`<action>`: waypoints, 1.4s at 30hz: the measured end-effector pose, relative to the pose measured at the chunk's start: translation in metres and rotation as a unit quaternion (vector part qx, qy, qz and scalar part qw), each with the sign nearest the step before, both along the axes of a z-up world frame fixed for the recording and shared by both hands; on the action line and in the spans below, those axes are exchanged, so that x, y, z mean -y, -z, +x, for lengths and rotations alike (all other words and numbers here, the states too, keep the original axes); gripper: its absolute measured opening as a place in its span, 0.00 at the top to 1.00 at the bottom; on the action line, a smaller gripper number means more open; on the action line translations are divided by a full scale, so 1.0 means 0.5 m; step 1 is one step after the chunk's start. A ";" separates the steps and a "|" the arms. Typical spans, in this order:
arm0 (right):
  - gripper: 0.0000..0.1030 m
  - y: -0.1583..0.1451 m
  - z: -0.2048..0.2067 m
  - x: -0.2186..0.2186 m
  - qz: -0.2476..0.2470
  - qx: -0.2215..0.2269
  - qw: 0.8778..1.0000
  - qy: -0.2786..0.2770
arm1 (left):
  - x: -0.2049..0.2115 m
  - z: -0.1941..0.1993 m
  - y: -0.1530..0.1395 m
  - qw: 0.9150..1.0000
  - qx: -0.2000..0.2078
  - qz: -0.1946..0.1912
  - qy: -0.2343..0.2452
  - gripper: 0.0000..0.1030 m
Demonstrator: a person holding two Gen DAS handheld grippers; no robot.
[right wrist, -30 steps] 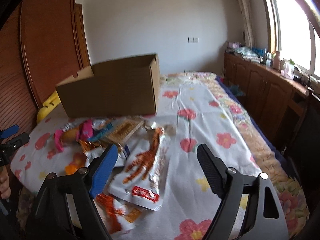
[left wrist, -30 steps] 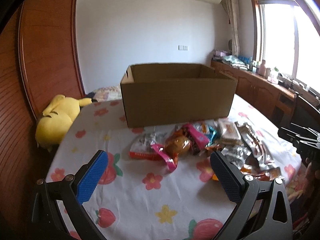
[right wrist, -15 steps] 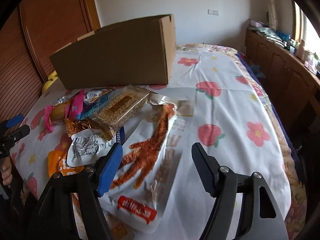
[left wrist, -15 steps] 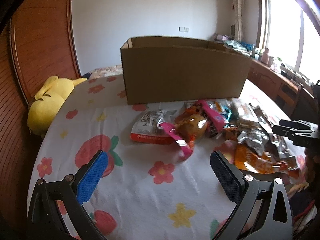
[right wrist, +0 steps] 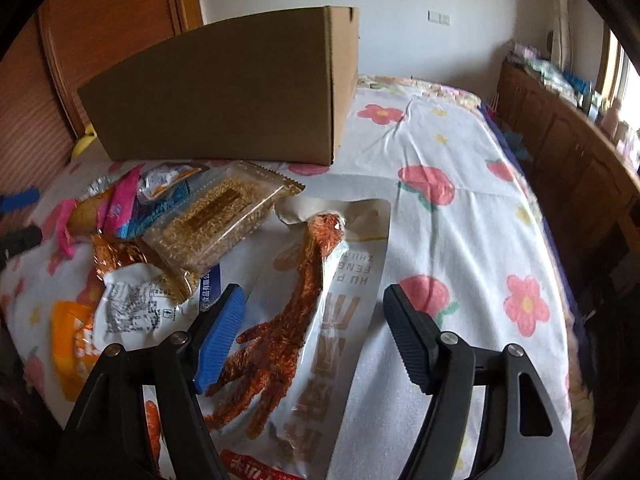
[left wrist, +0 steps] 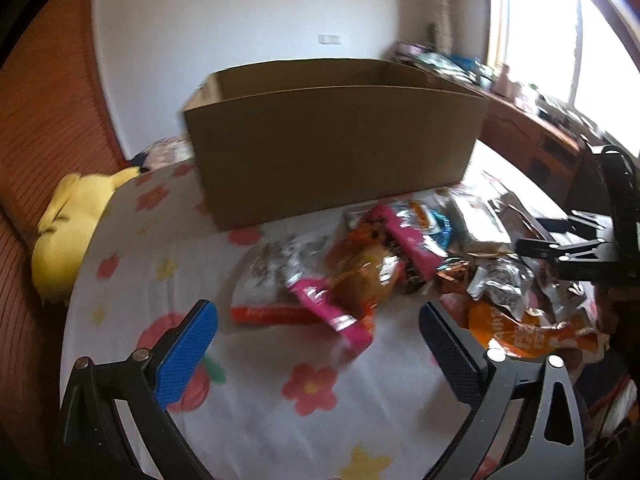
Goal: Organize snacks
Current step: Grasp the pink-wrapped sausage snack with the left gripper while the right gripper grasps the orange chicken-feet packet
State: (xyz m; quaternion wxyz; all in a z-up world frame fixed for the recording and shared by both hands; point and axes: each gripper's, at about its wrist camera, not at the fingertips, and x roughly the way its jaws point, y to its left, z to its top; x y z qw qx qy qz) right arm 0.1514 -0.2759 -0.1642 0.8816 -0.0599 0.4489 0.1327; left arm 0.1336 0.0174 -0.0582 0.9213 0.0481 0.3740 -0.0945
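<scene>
An open cardboard box (left wrist: 332, 144) stands on the flowered bedsheet (left wrist: 248, 380); it also shows in the right wrist view (right wrist: 224, 96). A pile of snack packets lies in front of it. My left gripper (left wrist: 318, 344) is open and empty, just short of a pink-wrapped bun packet (left wrist: 360, 280) and a silver-and-red packet (left wrist: 272, 280). My right gripper (right wrist: 314, 332) is open, low over a large white chicken-feet packet (right wrist: 320, 300), jaws on either side of it. A clear sesame-bar packet (right wrist: 216, 220) lies left of it.
A yellow plush toy (left wrist: 68, 220) lies at the bed's left edge by the wooden headboard (left wrist: 36, 120). A wooden cabinet (right wrist: 568, 152) runs along the right under the window. Orange (left wrist: 520, 332) and silver packets (right wrist: 132, 304) lie between the grippers.
Both grippers have moved forward and down toward the snack pile. The right one now straddles the chicken-feet packet, and its jaws have narrowed slightly. The left view is blurred by motion.
</scene>
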 end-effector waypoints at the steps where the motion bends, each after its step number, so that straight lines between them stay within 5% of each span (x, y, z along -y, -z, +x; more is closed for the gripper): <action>1: 0.30 0.001 0.000 -0.003 -0.005 0.001 1.000 0.000 | 0.007 0.009 -0.001 1.000 -0.003 0.006 0.010 0.04; 19: 0.30 0.001 -0.004 0.006 0.001 0.007 1.000 0.003 | 0.099 0.142 0.018 0.987 -0.069 0.089 0.111 0.22; 24: 0.30 0.001 -0.004 0.008 0.006 0.007 1.000 0.004 | 0.114 0.161 0.029 0.982 -0.088 0.097 0.135 0.37; 34: 0.30 -0.001 -0.004 0.002 0.002 0.006 1.000 0.001 | 0.116 0.192 0.071 0.978 -0.109 0.091 0.156 0.40; 38: 0.30 -0.002 -0.004 -0.003 -0.006 0.003 1.000 0.001 | 0.111 0.198 0.073 0.980 -0.102 0.083 0.147 0.58; 42: 0.30 -0.003 0.002 -0.001 -0.012 -0.005 1.000 -0.005 | 0.099 0.192 0.069 0.983 -0.093 0.057 0.146 0.59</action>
